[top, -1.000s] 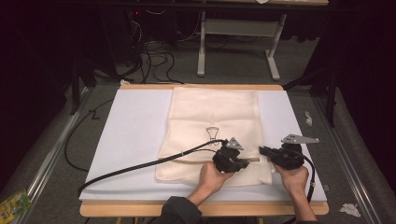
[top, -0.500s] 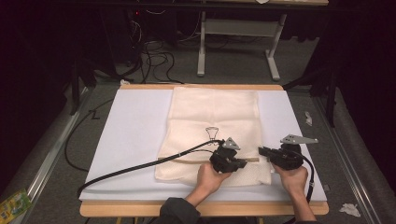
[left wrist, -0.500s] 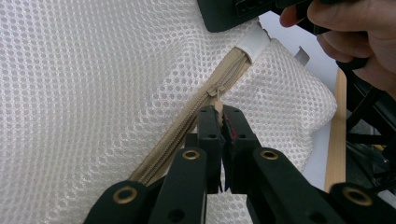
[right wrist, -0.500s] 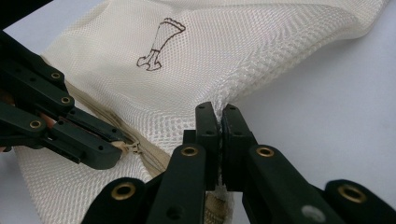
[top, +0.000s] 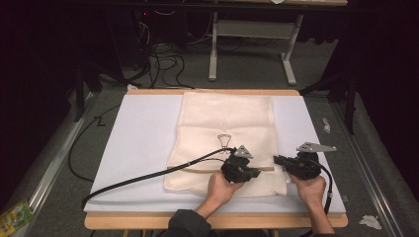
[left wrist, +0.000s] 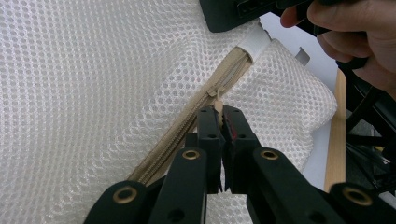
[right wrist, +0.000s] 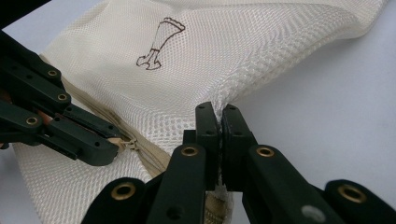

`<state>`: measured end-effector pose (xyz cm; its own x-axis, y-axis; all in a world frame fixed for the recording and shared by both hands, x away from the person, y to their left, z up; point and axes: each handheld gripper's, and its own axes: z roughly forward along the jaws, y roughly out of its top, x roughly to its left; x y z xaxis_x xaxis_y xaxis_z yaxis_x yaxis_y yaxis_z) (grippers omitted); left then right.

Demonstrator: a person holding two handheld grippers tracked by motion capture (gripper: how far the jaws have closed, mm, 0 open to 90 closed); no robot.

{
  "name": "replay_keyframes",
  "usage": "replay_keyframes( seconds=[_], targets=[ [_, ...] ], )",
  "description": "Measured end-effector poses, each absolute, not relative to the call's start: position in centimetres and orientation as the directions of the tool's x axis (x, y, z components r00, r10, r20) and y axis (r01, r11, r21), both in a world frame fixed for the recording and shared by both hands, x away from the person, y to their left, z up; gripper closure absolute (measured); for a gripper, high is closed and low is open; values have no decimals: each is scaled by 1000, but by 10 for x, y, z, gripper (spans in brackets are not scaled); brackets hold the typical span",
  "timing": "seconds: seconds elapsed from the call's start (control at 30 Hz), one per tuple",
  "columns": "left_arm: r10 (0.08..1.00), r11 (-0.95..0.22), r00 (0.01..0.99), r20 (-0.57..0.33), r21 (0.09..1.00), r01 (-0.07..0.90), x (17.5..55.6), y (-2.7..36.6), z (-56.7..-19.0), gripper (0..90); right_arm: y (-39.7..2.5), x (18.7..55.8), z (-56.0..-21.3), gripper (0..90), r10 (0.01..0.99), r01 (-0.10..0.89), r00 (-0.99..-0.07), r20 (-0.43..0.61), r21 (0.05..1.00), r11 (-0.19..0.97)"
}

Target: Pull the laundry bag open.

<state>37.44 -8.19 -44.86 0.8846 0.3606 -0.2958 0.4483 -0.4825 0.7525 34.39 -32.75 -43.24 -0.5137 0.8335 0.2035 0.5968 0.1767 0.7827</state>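
High view: white sheet covers wooden table, dark room.

The room is dim, its far side and both flanks falling away into black. Light lands chiefly on the table, a wooden-edged top covered by a white sheet. Grey carpet surrounds it. At 12 o'clock stands a pale metal desk frame with two legs and a crossbar. At 11 o'clock, loose black cables tangle on the carpet beneath dark equipment, perhaps electronics with a small red light. A metal rail runs along the floor at 9 o'clock, another at 3 o'clock. Crumpled paper scraps lie at 4 o'clock, and a green packet at 8 o'clock.
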Motion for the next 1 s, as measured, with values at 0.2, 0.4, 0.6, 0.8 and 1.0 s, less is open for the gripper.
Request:
replay_keyframes(
  seconds=[0.2,0.4,0.6,0.8,1.0],
  targets=[
    [369,-478,883,-291,755,448,373,-76,-449,872,-327,345,-433,887,831,595,-518,204,784,177],
    [371,-480,883,-287,755,448,373,-72,-448,872,-326,345,-433,886,831,594,-516,207,785,173],
    [372,-474,883,-286,759,446,372,-68,-448,872,-325,344,-432,886,829,592,-525,193,782,193],
    [377,-470,883,-279,764,442,371,-63,-446,872,-323,345,-433,886,823,592,-531,201,783,191],
    [379,-465,880,-287,762,449,372,-60,-447,872,-322,344,-431,886,822,592,-535,195,781,200]
  ],
)
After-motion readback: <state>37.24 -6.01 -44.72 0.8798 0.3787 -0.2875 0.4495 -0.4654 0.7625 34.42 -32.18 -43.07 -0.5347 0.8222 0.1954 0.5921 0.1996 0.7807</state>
